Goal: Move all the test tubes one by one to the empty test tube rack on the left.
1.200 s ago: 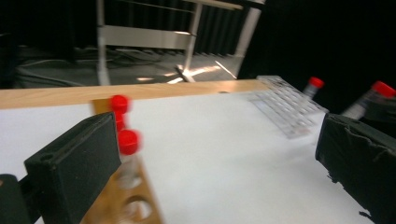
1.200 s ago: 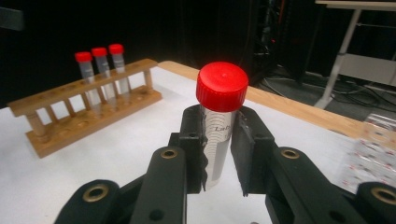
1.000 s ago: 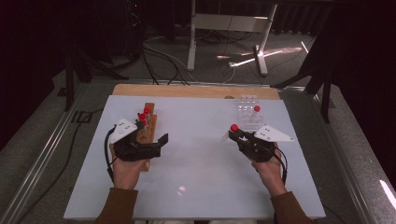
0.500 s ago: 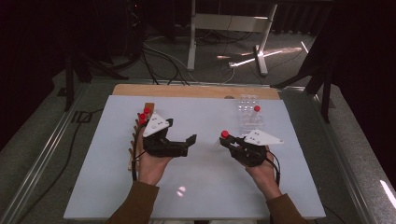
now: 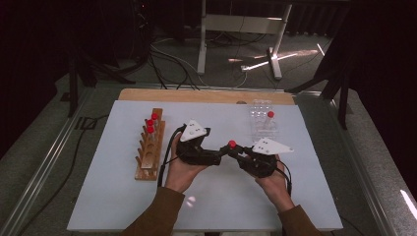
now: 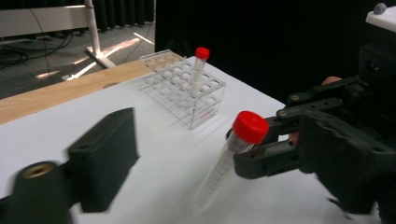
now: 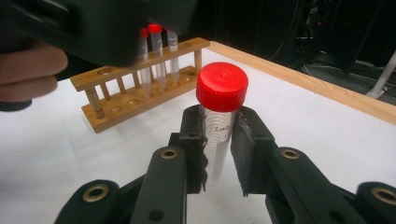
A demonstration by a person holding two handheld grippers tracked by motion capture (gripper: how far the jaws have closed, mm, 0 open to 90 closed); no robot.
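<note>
Two hand-held grippers mid-frame | left crossed over from rack, jaws apart, closing | right clamped on tube | handover likely.

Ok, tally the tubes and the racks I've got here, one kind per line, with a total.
Red-capped tubes: 5 (3 in the wooden rack, 1 in the clear rack, 1 held by the right gripper)
Wooden racks: 1
Clear racks: 1
Total: 7
</note>
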